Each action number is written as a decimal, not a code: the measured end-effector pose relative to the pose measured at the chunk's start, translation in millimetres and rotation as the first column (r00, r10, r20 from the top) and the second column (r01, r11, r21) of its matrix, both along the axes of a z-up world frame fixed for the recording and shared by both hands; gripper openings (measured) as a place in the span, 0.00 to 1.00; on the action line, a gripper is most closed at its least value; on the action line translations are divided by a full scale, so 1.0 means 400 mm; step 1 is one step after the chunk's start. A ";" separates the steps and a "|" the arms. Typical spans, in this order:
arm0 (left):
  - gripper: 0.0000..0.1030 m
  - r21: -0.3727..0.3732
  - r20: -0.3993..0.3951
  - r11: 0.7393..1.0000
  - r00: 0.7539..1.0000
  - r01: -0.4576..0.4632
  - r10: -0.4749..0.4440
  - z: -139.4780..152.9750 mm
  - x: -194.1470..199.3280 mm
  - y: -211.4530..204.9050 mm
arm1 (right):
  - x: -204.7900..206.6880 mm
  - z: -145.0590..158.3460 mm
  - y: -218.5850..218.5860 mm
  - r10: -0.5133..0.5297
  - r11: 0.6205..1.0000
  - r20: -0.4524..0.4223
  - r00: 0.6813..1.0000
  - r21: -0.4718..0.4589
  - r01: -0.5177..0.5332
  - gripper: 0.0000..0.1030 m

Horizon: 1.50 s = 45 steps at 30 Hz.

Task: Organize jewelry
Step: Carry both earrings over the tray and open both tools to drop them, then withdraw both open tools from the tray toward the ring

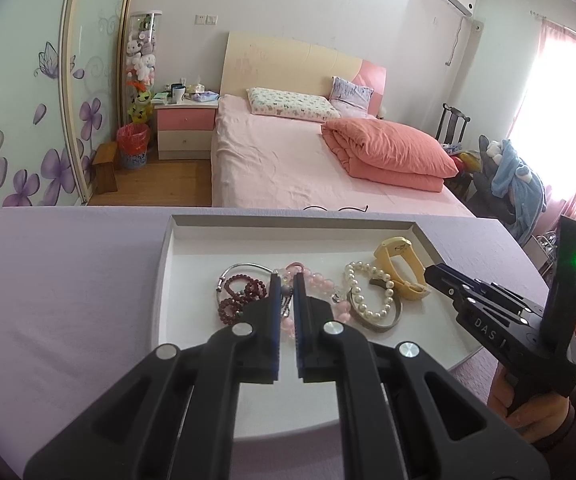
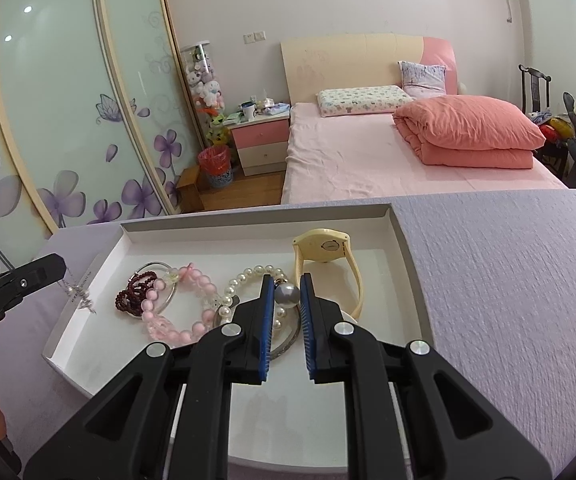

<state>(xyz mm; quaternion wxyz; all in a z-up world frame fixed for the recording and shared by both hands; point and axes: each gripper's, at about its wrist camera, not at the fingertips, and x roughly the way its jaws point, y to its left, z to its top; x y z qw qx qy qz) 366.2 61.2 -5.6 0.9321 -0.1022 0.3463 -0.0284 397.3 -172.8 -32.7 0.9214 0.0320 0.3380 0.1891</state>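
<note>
A white shallow tray lies on the purple table. It holds a dark red bead bracelet, a pink bead bracelet, a white pearl bracelet and a yellow watch. My left gripper is shut on a thin silver chain, which dangles over the tray's left side. My right gripper is shut on a grey pearl above the pearl bracelet.
The purple cloth table surrounds the tray. Beyond its far edge stand a pink bed and flowered wardrobe doors. A pair of glasses lies at the far edge. A person's hand holds the right gripper.
</note>
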 end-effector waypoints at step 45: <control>0.75 -0.005 0.013 0.991 0.990 -0.137 0.137 0.019 -0.186 0.075 | -0.276 0.004 -0.037 0.140 0.990 0.010 0.990 -0.029 -0.139 0.44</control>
